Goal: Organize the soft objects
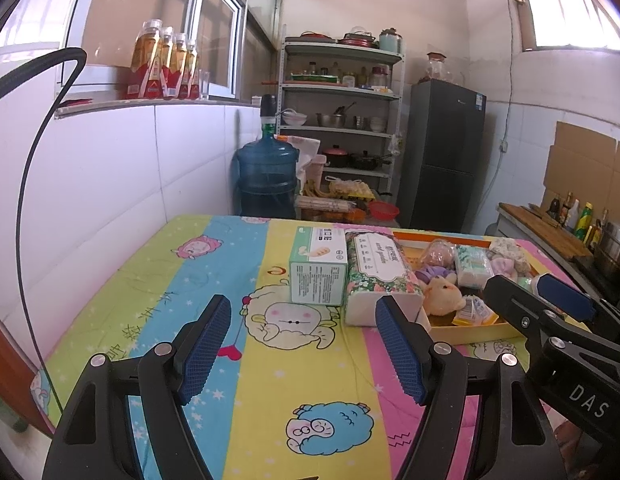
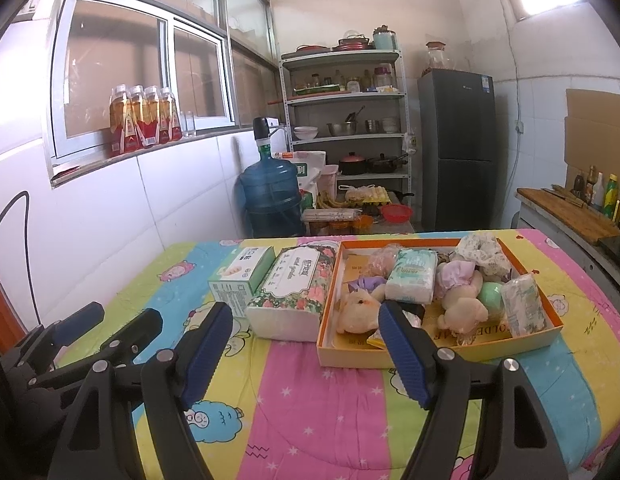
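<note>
An orange-rimmed shallow box [image 2: 430, 354] on the table holds several soft things: a cream plush toy [image 2: 356, 310], a tissue pack [image 2: 414, 276], a second plush [image 2: 462, 306], a green ball [image 2: 490, 295] and a wrapped pack [image 2: 524, 308]. A floral tissue pack [image 2: 293, 288] and a green-white carton [image 2: 239, 276] stand left of the box. My left gripper [image 1: 303, 354] is open and empty over the table, short of the carton [image 1: 318, 270] and floral pack [image 1: 376, 276]. My right gripper [image 2: 305, 356] is open and empty, just before the box's near rim.
The table has a colourful cartoon cloth [image 2: 310, 412]. Behind it stand a blue water jug [image 2: 269, 196], a metal shelf with cookware [image 2: 350, 120] and a dark fridge [image 2: 458, 148]. A counter with bottles [image 2: 570, 212] is at the right. Bottles line the windowsill [image 2: 141, 124].
</note>
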The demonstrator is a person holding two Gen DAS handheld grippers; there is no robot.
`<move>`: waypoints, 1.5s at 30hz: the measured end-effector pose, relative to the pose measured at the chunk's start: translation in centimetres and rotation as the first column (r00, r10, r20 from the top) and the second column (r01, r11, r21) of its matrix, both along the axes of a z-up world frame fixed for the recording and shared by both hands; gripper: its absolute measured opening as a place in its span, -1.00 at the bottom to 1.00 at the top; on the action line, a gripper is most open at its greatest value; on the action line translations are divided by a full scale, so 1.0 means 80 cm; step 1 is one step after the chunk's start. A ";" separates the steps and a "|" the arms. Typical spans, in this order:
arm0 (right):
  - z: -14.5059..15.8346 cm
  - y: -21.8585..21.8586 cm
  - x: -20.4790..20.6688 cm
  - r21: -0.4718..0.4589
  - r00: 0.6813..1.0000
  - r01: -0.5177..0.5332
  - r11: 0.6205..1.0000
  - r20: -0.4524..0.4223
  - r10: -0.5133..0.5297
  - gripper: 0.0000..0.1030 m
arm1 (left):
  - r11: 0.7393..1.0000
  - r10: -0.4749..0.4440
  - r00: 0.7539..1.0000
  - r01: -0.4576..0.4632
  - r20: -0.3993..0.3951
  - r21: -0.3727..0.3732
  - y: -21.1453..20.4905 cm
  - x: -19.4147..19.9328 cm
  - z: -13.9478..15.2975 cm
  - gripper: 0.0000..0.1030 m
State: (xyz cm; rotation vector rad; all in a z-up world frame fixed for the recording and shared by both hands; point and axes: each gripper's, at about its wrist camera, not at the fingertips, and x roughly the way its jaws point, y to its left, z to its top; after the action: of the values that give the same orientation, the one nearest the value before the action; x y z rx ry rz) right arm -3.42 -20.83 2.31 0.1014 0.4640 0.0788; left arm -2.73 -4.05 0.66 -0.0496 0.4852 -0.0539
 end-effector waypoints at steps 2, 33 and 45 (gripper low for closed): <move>0.000 0.000 0.000 0.001 1.000 -0.001 1.000 0.000 0.001 0.45 | 1.000 0.000 1.000 0.000 0.000 0.000 0.000 0.000 0.000 0.48; -0.006 -0.005 0.000 0.014 1.000 0.015 1.000 -0.002 -0.015 0.45 | 1.000 -0.008 1.000 0.009 -0.011 0.020 -0.005 0.001 -0.005 0.48; -0.007 -0.005 -0.002 0.014 1.000 0.025 1.000 0.001 -0.025 0.45 | 1.000 -0.012 1.000 0.013 -0.014 0.020 -0.008 0.002 -0.006 0.48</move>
State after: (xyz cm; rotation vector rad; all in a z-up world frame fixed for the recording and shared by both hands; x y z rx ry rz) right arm -3.61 -21.25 1.77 0.1211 0.4606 0.0578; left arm -2.58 -4.68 0.18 -0.0272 0.5000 -0.0609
